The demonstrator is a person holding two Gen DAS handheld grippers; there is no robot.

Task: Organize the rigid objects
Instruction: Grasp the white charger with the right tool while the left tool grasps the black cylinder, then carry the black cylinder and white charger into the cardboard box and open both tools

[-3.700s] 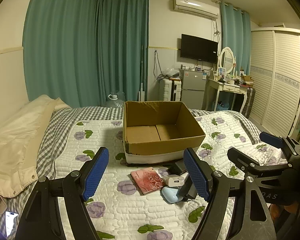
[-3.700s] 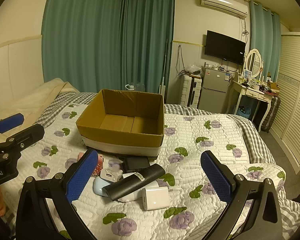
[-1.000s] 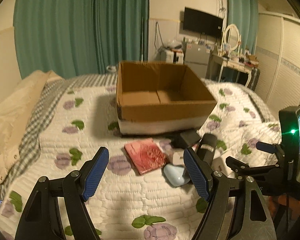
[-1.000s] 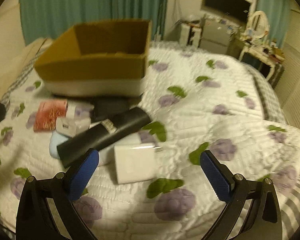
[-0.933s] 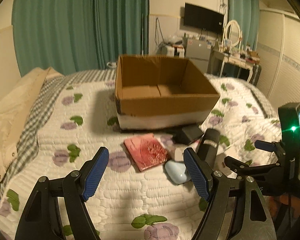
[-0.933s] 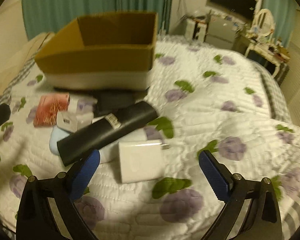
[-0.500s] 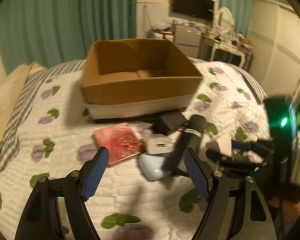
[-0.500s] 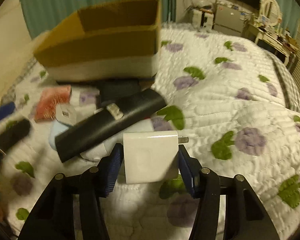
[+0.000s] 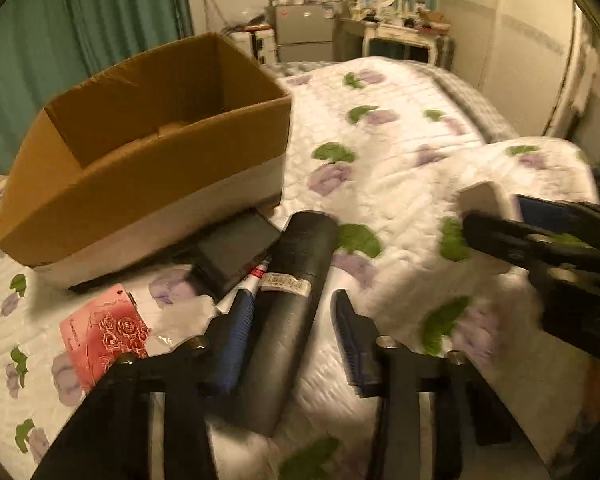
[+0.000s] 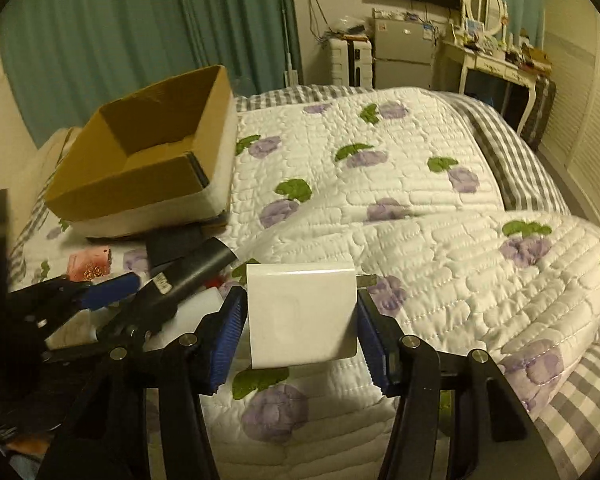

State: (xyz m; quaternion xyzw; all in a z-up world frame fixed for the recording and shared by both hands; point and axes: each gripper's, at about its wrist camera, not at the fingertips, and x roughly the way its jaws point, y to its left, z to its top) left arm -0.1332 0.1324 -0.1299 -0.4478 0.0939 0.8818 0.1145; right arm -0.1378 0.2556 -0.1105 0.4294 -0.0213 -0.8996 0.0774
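Both grippers have dropped in close since a moment ago: the right gripper (image 10: 300, 344), which was spread wide above the pile, now has its blue fingers (image 10: 225, 342) pinching the white charger (image 10: 302, 316) by its two sides, its metal prongs poking out to the right, and the charger looks raised a little off the quilt, though I cannot be sure it is clear of it. The left gripper (image 9: 290, 344) has come down around the black cylinder (image 9: 288, 312), one finger (image 9: 232, 344) touching its left side and the other standing just off its right side, so the fingers are partly spread and not yet clamped. The cylinder lies on the bed (image 9: 400, 152), its far end pointing away toward a dark flat box (image 9: 236, 246) that sits right against the base of the open cardboard box (image 9: 140, 152). A red patterned card (image 9: 102, 334) lies flat to the left of the cylinder, with a blurred white object (image 9: 182, 318) between them. The cardboard box stands upright on the quilt, its inside in shadow.
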